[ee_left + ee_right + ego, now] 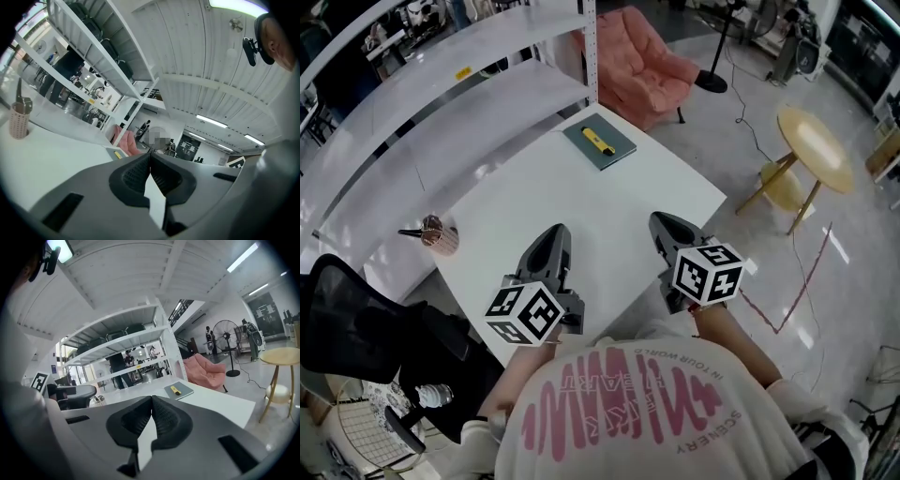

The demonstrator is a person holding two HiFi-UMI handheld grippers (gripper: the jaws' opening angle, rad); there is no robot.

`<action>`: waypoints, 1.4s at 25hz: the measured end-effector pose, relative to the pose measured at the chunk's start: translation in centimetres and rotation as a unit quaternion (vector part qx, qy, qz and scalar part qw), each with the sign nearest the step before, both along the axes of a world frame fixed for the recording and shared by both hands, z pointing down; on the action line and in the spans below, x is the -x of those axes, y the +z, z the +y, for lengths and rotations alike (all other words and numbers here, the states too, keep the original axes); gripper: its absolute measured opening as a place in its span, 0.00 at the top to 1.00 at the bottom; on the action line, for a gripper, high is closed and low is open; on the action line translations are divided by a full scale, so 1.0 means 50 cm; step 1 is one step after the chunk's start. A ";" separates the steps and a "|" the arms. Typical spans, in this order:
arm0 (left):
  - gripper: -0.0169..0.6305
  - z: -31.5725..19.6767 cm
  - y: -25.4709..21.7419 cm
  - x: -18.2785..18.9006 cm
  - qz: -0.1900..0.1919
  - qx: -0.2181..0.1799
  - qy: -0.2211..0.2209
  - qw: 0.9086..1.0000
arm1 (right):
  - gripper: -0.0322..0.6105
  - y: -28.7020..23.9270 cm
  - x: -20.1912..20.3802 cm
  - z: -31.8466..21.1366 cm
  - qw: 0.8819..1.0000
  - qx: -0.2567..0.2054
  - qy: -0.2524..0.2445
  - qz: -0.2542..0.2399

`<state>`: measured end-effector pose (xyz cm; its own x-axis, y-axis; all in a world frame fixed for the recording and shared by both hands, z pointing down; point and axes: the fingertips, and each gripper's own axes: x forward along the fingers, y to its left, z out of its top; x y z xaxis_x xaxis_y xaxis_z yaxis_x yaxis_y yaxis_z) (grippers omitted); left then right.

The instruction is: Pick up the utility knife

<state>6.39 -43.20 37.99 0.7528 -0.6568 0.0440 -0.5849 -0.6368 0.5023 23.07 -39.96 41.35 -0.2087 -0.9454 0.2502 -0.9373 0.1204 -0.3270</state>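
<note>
A yellow utility knife (598, 141) lies on a grey-green notebook (600, 143) at the far corner of the white table (581, 206). The right gripper view shows the same knife (175, 390) on the notebook (179, 391), well ahead of the jaws. My left gripper (556, 232) hovers over the near part of the table, shut, nothing held; its tips meet in its own view (150, 153). My right gripper (659, 221) is beside it to the right, shut and empty, its tips together (152, 398). Both are well short of the knife.
A pink perforated pen holder (442, 238) with a dark tool stands at the table's left edge. White shelving (441, 84) runs along the far left. A pink armchair (637, 66) sits beyond the table, a round wooden side table (814, 145) at right, a black office chair (356, 319) near left.
</note>
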 end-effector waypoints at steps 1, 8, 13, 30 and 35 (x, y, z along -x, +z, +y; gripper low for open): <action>0.94 -0.006 0.008 0.006 -0.001 0.005 -0.008 1.000 | 0.92 0.006 0.004 -0.008 1.000 0.004 -0.006 0.002; 0.94 -0.047 0.037 0.042 -0.004 0.028 -0.055 0.998 | 0.92 0.022 0.016 -0.090 0.999 0.012 -0.044 0.006; 0.94 -0.085 0.044 0.070 -0.005 0.035 -0.099 0.994 | 0.92 0.026 0.010 -0.183 0.997 0.017 -0.069 -0.005; 0.94 -0.163 0.108 0.108 0.002 0.089 -0.274 0.958 | 0.92 0.098 -0.083 -0.510 0.984 0.063 -0.162 0.036; 0.94 -0.171 0.117 0.118 -0.004 0.100 -0.307 0.946 | 0.92 0.135 -0.093 -0.611 0.976 0.072 -0.191 0.076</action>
